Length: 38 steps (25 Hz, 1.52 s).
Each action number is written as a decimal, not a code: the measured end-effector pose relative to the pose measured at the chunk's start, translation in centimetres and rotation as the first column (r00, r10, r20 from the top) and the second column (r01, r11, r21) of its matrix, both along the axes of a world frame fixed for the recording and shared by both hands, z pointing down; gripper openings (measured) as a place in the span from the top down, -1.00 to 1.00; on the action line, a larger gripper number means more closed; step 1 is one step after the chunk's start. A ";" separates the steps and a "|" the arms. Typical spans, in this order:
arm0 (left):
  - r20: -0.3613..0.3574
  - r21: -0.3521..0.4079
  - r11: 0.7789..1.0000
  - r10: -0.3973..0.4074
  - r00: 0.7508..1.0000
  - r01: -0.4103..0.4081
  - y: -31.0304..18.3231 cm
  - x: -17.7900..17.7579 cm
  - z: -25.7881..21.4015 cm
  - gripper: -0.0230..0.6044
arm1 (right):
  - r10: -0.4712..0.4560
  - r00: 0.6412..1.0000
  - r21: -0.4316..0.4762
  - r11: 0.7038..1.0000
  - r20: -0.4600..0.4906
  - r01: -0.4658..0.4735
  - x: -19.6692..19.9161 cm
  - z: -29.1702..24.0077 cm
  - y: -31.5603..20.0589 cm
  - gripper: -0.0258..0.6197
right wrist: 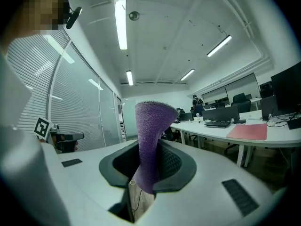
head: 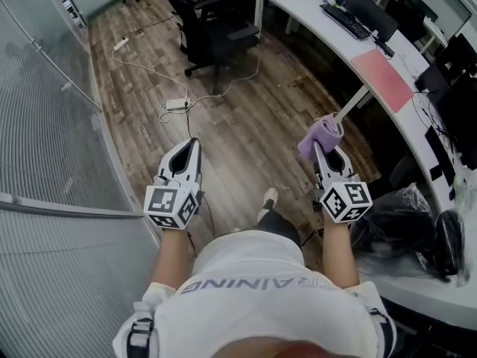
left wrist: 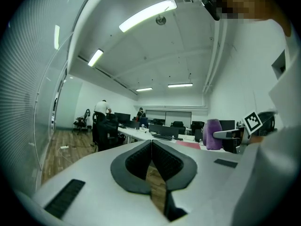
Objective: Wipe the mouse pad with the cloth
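wood floor [head: 246,125], long white desk [head: 358,58], black chair [head: 212,32], glass wall [head: 45,110], ceiling strip lights [left wrist: 146,14].

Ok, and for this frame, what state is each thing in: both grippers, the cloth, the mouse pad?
left gripper: fingers shut, nothing between them, held above the floor.
right gripper: fingers shut on the cloth.
cloth: purple, pinched at its lower part, standing up out of the fingers.
mouse pad: pink, lying flat on the desk, well apart from the cloth.
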<state>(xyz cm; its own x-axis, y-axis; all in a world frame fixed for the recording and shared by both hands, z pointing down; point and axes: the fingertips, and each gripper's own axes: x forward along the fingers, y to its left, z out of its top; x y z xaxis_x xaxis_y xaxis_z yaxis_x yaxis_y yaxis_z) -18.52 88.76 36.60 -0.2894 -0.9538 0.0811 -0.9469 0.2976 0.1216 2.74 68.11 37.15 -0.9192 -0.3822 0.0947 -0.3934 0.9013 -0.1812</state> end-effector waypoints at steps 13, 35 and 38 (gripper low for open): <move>0.003 -0.068 0.998 -0.006 1.000 0.006 -11.7 -5.2 0.4 0.82 | -0.006 1.000 -0.080 0.997 -0.016 0.005 -5.2 2.3 -12.0 0.62; 0.048 -0.132 0.986 0.106 0.993 -0.099 -39.4 -6.1 0.3 0.82 | 0.090 0.996 -0.112 0.990 0.023 -0.087 -5.3 3.9 -38.4 0.62; 0.045 -0.122 0.981 0.156 0.987 -0.150 -42.9 -6.2 0.3 0.82 | 0.153 0.988 -0.109 0.983 0.017 -0.150 -4.0 4.0 -40.8 0.62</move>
